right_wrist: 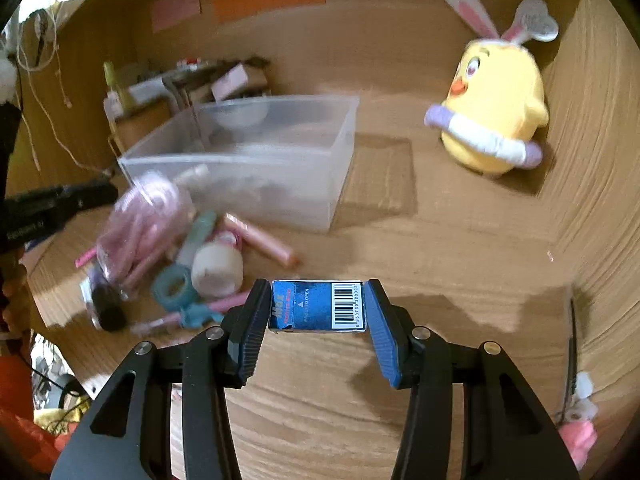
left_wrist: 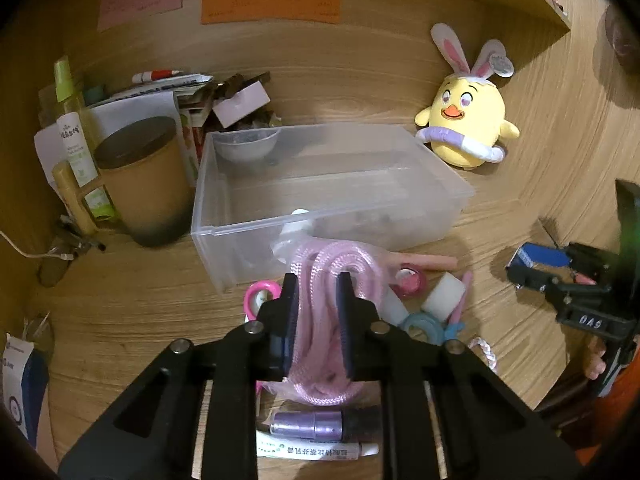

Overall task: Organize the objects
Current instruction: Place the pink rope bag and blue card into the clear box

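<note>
Left wrist view: a bundle of pink rope [left_wrist: 320, 312] in clear wrap is clamped between the two fingers of the left gripper [left_wrist: 318, 292], its loops standing out beyond the fingertips. Just past the fingertips, a clear plastic bin [left_wrist: 440, 204] is seen on the wooden desk [left_wrist: 140, 312], with tape rolls and pens scattered to the right of the fingers. A purple tube [left_wrist: 316, 424] is seen below the fingers. Right wrist view: a small blue box [right_wrist: 318, 306] with a barcode is held crosswise between the fingertips of the right gripper [right_wrist: 318, 308], both pads pressed against its ends. Ahead and to the left of the fingers, the bin [right_wrist: 344, 160] is seen, and a yellow chick plush [right_wrist: 496, 108] stands far ahead to the right.
</note>
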### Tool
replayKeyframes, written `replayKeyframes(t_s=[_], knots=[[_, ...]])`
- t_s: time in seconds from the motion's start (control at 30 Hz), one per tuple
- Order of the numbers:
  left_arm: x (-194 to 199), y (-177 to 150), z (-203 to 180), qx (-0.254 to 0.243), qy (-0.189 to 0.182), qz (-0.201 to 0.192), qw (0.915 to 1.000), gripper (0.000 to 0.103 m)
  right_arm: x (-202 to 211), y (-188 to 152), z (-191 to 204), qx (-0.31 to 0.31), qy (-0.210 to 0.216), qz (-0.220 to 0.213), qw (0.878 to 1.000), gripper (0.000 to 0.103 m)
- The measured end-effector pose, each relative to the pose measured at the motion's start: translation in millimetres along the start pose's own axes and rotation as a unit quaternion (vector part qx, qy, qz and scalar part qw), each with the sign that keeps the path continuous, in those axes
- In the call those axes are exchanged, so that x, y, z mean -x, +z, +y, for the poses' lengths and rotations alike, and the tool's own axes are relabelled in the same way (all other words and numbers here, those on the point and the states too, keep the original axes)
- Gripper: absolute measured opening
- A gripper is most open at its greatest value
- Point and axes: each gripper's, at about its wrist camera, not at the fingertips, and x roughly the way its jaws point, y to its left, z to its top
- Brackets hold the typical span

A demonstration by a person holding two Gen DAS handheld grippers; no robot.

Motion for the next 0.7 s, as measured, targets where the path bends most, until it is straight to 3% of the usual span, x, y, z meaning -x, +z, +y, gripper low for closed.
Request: replayKeyframes(t_s=[0.07,0.13,0.27,0.43,0.5,0.57,0.7], knots=[[-6,-3,-4,-0.010,0.016,0.009,0.9998,0.065,3,4,1,-0.002,0.006,-0.009,1.000,0.044],[-11,-7,-6,-0.014,0.029,0.013,0.9994,0.081,5,7,2,-0.004,0.013,-0.016,1.000,0.044],[-27,-14,-17,-0.034,0.025,0.037,0.9984,0.081,7,15,7,-0.005,0.028,-0.030,0.999,0.044],[-58,-15,-28,-0.049,0.046,0.071,0.9952,0.081,4,22,11,-0.005,0.042,-0.040,0.998,0.044],[-63,-13,-28,-0.044,0.054,0.065,0.9954,0.077,2,24,12,-0.007,0.045,-0.043,0.998,0.044],[-61,-11,-26,-0.034,0.050,0.058,0.9965,0.062,0,28,12,-0.010,0.052,-0.045,0.998,0.044],[-53,-12,-18,-0.009,0.037,0.043,0.9984,0.059,-3,35,13,-0.010,0.053,-0.052,0.997,0.044]])
